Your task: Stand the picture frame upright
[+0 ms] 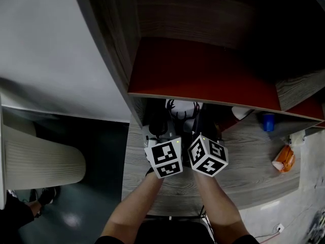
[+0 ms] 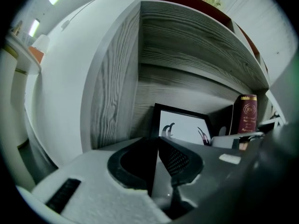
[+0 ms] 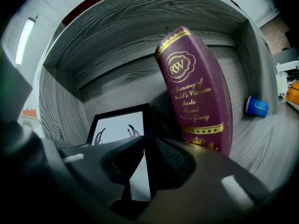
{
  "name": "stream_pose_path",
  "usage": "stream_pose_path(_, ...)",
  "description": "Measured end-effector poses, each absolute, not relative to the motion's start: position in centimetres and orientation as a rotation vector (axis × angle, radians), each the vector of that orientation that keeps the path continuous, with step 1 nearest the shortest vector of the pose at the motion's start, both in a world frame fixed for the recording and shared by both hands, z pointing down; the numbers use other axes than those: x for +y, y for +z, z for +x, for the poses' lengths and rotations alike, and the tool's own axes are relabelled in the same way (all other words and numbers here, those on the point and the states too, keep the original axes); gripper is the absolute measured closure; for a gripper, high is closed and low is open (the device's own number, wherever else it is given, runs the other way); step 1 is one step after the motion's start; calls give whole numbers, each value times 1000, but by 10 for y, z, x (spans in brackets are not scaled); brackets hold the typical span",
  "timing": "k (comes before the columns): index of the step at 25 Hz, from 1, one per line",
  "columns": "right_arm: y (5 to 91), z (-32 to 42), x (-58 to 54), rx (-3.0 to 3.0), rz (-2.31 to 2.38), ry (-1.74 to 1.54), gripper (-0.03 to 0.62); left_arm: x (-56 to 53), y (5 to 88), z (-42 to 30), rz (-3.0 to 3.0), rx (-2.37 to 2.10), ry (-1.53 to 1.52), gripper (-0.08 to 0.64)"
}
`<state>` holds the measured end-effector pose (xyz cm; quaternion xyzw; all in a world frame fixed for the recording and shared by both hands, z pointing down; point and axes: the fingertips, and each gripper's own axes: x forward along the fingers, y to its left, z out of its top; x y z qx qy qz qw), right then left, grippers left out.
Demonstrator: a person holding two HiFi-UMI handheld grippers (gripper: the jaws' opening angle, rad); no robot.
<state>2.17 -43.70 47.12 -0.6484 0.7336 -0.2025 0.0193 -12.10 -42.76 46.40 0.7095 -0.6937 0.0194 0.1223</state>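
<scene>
maroon book [image 3: 196, 92]: standing | blue cup [image 3: 257, 107]: right of book, apart | orange packet [image 1: 284, 159]: near desk [image 1: 244, 182] edge

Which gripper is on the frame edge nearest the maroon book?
The right gripper, holding the picture frame beside the maroon book; the left gripper holds its opposite edge.

A red shelf board [image 1: 203, 75] is seen above a grey wood-grain desk [image 1: 244, 182]. Just under the board's front edge, a picture frame [image 1: 183, 109] with a dark antlered figure is partly shown. The left gripper [image 1: 158, 128] and right gripper [image 1: 203, 128] are held side by side under that same edge. A blue cup [image 1: 268, 121] is set below the board's right end, and an orange packet [image 1: 283, 159] lies further out from that end.
</scene>
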Motion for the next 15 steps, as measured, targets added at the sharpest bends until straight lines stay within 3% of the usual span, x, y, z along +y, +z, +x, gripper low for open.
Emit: stream_pose_path(15, 465, 20, -450, 2273, -1951, -597, 528, -443, 467, -122, 2052, -2044, 8, 494)
